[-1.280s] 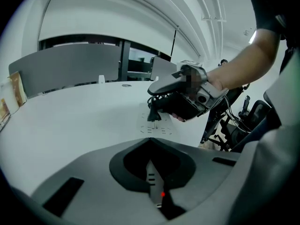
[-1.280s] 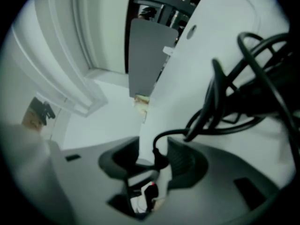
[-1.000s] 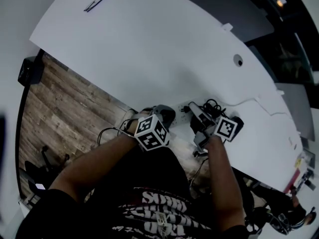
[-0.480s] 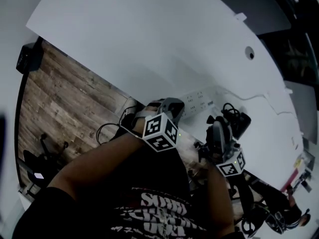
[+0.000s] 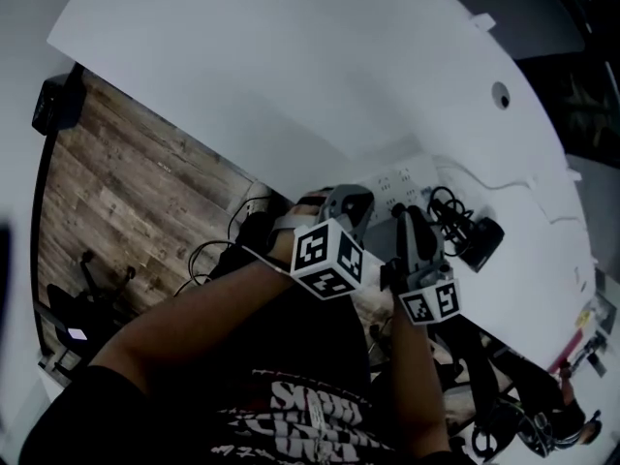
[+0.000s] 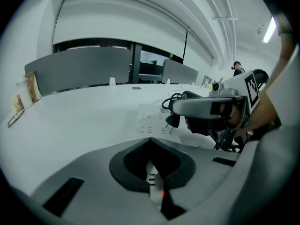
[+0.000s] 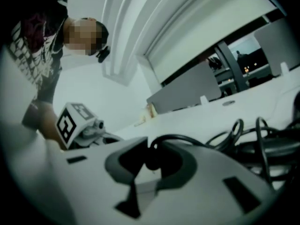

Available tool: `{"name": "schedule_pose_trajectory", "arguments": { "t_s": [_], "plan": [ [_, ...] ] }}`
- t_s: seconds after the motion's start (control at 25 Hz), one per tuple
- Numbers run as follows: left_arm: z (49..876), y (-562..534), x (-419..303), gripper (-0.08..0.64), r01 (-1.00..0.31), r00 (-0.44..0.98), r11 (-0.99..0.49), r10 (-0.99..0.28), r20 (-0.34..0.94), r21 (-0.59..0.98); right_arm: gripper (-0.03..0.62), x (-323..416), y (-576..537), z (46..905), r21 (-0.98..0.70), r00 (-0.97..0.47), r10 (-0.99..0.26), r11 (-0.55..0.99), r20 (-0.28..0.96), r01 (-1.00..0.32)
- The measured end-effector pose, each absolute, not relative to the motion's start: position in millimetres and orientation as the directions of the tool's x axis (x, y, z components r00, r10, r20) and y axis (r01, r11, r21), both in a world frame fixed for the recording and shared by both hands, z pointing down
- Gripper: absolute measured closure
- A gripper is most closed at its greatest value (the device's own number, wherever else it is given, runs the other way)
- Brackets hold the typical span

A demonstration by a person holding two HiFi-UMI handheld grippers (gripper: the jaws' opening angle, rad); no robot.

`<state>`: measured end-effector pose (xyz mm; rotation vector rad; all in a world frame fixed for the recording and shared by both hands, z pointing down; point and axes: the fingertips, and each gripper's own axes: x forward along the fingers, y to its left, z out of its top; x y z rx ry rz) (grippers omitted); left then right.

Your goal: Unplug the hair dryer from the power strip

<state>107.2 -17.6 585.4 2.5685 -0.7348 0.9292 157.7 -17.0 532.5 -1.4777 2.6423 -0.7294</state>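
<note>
A white power strip (image 5: 405, 182) lies near the front edge of the white table (image 5: 291, 56). In the left gripper view the power strip (image 6: 151, 123) shows its empty sockets. My right gripper (image 5: 408, 219) is shut on the black plug (image 7: 152, 161), whose cord arches up out of the jaws. The plug (image 6: 172, 120) hangs just above the strip, prongs bare. The black hair dryer (image 5: 481, 241) and its coiled cord (image 5: 447, 207) lie to the right. My left gripper (image 5: 351, 204) sits at the strip's left end, jaws together and nothing between them.
Wooden floor (image 5: 126, 192) lies beyond the table's left edge, with a black box (image 5: 56, 110) there. A cable hole (image 5: 500, 95) is in the table at the back right. Grey partitions (image 6: 79, 71) line the far side, and a pair of glasses (image 6: 14, 118) lies at the left.
My right gripper has rolled over, its marker cube swinging from above to below, and has risen a little with the plug. The left gripper has stayed by the strip.
</note>
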Motion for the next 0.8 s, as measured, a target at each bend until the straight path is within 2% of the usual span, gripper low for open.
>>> {"name": "schedule_pose_trajectory", "arguments": {
  "t_s": [0.52,0.8],
  "plan": [
    [584.4,-17.7,106.1,0.535,-0.556,0.664,-0.822,-0.348,0.662,0.126,0.517,160.3,-23.7,538.7,-0.440,-0.542,-0.812,0.416,0.214,-0.796],
    [584.8,-17.6,105.3,0.535,-0.555,0.664,-0.823,-0.347,0.662,0.124,0.517,156.4,-18.7,541.5,-0.419,-0.532,-0.803,0.400,0.269,-0.815]
  ]
}}
